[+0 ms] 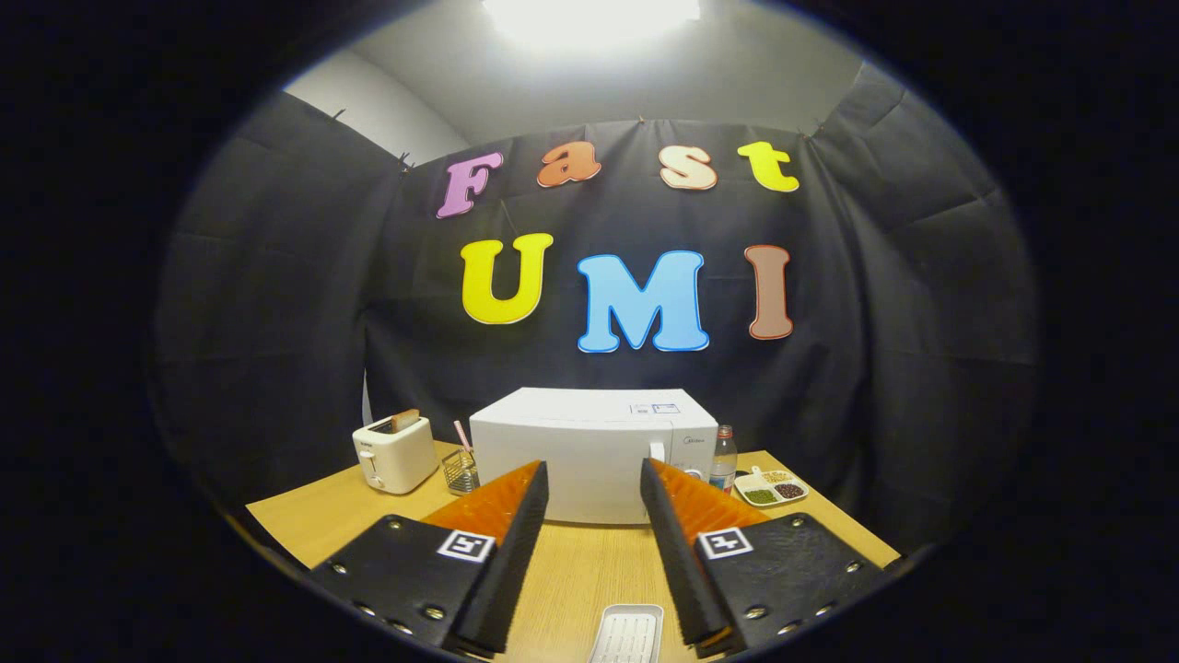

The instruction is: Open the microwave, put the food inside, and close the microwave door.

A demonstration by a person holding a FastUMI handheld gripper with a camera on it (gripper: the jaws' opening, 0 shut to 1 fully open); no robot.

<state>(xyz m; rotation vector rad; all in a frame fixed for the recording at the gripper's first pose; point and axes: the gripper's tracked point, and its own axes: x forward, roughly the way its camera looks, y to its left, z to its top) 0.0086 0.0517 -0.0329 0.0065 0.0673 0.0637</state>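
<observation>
On the wooden table (571, 571), well beyond the fingers: a white microwave (594, 453), door shut, standing square to the camera against the black cloth wall. Control panel with a round knob (658, 451) toward its right end.

Left of the microwave: a white toaster (394, 453) with a slice of bread (404, 421) standing up out of its slot. Between toaster and microwave, just beside the microwave's lower left corner: a small wire basket (460, 472) with a pink stick (possibly a straw, too small to tell) rising out of it.

Right of the microwave, just beside it: a clear bottle (724, 460) with a red cap. Further right, near the table's edge: a white divided dish (772, 488) with three compartments, green bits in one, dark bits in another, pale bits in the third.

Closest to the camera: the gripper (594, 479), held level over the table and aimed at the microwave's front. Fingers wide apart, nothing between them, touching nothing. Square black-and-white marker on the body of each finger.

Low between the fingers, on the near part of the table: a white ribbed tray (627, 633), partly cut off by the lower rim; contents not discernible (only the ridged surface shows).

Overhead: a bright ceiling light (589, 14) above the cloth wall.
</observation>
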